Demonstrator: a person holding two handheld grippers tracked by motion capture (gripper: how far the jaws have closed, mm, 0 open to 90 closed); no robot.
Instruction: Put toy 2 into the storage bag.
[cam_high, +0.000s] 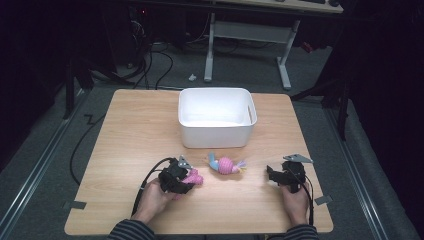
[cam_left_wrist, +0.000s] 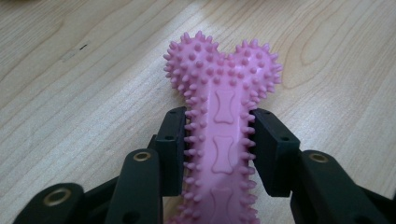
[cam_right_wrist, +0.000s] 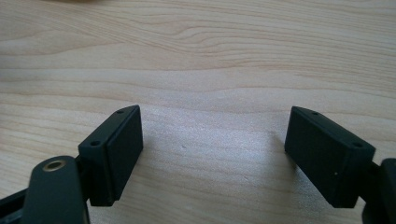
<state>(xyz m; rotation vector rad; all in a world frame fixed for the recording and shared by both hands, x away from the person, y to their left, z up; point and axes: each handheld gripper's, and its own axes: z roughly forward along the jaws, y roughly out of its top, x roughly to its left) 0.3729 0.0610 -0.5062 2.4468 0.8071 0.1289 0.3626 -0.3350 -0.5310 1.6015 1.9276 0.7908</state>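
Here, the left gripper (cam_high: 186, 177) clamps a pink spiky bone toy (cam_high: 194, 177) on the table (cam_high: 130, 135).
Left gripper view: jaws press the toy's shaft. Right gripper view: the right gripper (cam_right_wrist: 212, 154) gapes wide over bare wood.

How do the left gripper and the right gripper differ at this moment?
The left gripper is shut on the pink bone toy; the right gripper is open and empty. The left jaws press the toy's spiky shaft, while the right jaws stand wide apart over bare table. Both are black and low over the table.
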